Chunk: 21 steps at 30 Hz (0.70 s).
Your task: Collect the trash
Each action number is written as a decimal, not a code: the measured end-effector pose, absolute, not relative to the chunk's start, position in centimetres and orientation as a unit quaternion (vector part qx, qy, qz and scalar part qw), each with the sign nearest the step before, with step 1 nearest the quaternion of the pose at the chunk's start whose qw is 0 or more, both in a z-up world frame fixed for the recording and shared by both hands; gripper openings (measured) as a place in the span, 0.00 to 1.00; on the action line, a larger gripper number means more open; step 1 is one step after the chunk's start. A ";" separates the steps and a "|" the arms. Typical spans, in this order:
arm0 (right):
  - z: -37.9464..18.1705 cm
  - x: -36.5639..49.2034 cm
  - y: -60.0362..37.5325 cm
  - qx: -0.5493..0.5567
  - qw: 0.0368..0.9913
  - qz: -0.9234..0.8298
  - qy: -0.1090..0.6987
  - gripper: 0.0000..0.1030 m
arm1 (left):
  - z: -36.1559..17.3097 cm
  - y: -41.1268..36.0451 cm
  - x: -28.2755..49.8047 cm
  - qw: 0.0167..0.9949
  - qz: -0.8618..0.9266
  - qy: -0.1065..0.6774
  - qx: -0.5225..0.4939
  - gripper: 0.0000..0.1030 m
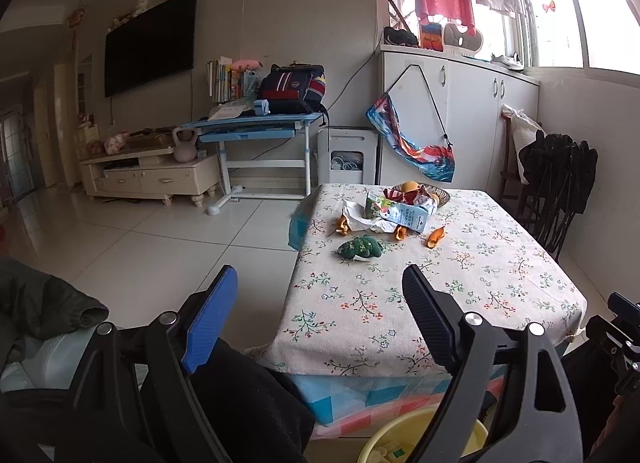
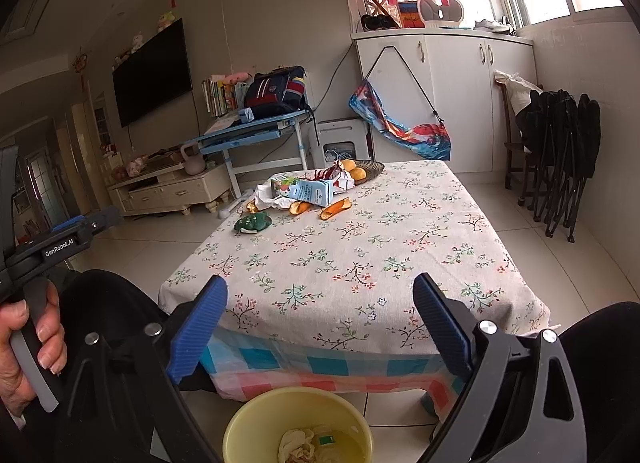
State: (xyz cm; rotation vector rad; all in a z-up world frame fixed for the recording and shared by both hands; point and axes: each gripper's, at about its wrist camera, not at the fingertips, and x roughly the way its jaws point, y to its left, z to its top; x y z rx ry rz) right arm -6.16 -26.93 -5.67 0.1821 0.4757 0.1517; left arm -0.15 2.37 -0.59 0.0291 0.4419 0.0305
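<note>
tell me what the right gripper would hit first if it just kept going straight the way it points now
Probably the floral tablecloth on the table: the open right gripper points over its near edge, toward bare cloth. The blue milk carton and orange peels lie farther back and left. Depth is uncertain.

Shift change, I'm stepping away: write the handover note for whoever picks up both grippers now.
Left gripper: open, empty, held back from the table's near edge.
Right gripper: open, empty, likewise.
Yellow bin on the floor in front of the table; it already holds crumpled paper and a small green scrap.
Left to collect, all at the far end: milk carton, crumpled wrappers, orange peels, green wad.
The basket holds whole oranges; probably not trash.
</note>
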 end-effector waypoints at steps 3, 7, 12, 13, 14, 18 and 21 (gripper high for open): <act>-5.6 -6.1 -26.9 0.087 0.966 0.075 0.233 0.89 | -0.4 2.4 -0.2 0.976 0.017 0.216 0.014 0.79; -5.6 -6.1 -26.9 0.087 0.966 0.075 0.233 0.89 | -0.1 2.5 -0.4 0.977 0.019 0.211 0.016 0.81; -5.5 -6.1 -26.8 0.086 0.966 0.075 0.233 0.89 | 0.1 2.6 -0.5 0.978 0.021 0.207 0.016 0.82; -5.5 -6.1 -26.8 0.086 0.966 0.075 0.233 0.89 | 0.2 2.7 -0.5 0.978 0.021 0.207 0.015 0.82; -5.5 -6.1 -26.8 0.086 0.966 0.075 0.233 0.89 | 0.2 2.7 -0.5 0.978 0.022 0.207 0.015 0.82; -5.5 -6.0 -26.8 0.086 0.966 0.075 0.233 0.89 | 0.3 2.7 -0.6 0.979 0.023 0.204 0.017 0.82; -5.4 -6.0 -26.8 0.085 0.966 0.075 0.232 0.89 | 0.5 2.8 -0.6 0.979 0.025 0.201 0.017 0.83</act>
